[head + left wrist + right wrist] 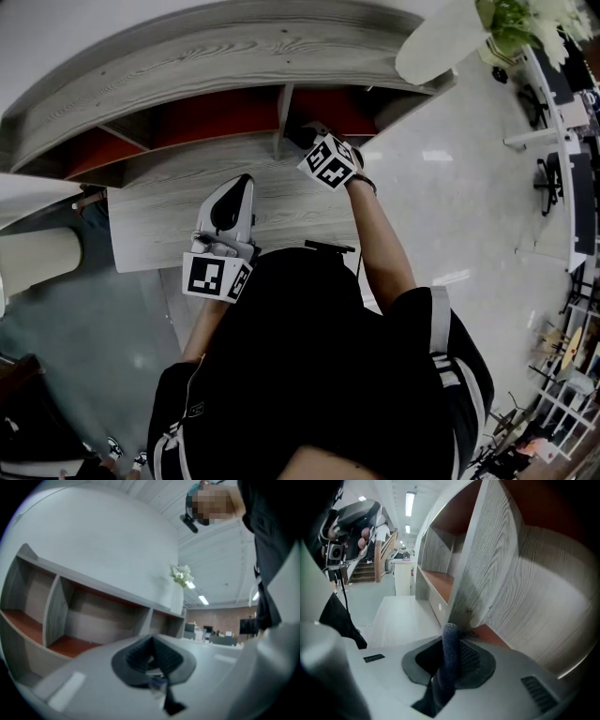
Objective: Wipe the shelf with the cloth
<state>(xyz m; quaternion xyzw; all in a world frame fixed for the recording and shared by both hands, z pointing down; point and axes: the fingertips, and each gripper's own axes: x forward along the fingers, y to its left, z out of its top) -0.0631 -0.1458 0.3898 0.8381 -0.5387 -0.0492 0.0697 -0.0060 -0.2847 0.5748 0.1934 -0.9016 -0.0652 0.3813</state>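
The grey wood shelf (225, 56) has red-brown compartment floors (211, 117). My right gripper (309, 136) reaches into the compartment just right of the upright divider (279, 117), its marker cube (329, 160) outside. In the right gripper view the right gripper (451, 631) is shut on a dark blue cloth (449, 660), whose folded end pokes up right by the divider's (487, 569) foot and the red floor (493, 637). My left gripper (242, 183) hovers over the desk top, jaws shut with nothing in them. From the left gripper (151, 643) the shelf (70, 616) lies ahead.
The grey wood desk top (159, 220) runs in front of the shelf. A white vase with flowers (441, 42) stands on the shelf's right end. A pale cylinder (37, 262) is at the left. Office furniture (562, 178) lines the far right over glossy floor.
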